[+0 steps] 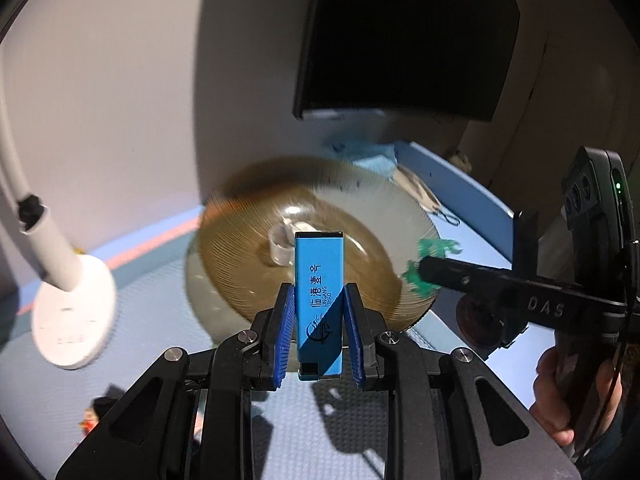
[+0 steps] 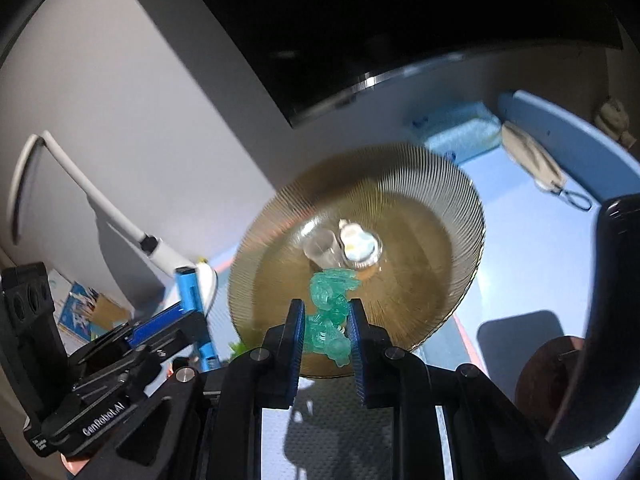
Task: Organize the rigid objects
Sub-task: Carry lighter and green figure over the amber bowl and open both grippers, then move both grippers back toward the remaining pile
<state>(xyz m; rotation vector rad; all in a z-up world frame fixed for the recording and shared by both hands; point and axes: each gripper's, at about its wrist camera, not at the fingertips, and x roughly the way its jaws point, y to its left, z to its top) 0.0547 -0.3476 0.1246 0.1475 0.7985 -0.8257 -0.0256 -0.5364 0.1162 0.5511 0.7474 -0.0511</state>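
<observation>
With the left gripper (image 1: 319, 332) fingers clamped on the blue lighter (image 1: 319, 300) and the right gripper (image 2: 325, 338) fingers pinching the green figurine (image 2: 330, 320), both jutting beyond the fingertips over the ribbed plate (image 2: 448, 264), a hasty release could knock the small cup (image 2: 320, 246) ahead.

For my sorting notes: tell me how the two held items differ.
The blue box is a smooth, opaque rectangle with printed text; the green figure is lumpy, translucent and unmarked. The box sits in the left gripper, the figure in the right gripper. Both are clamped near the amber plate.
</observation>
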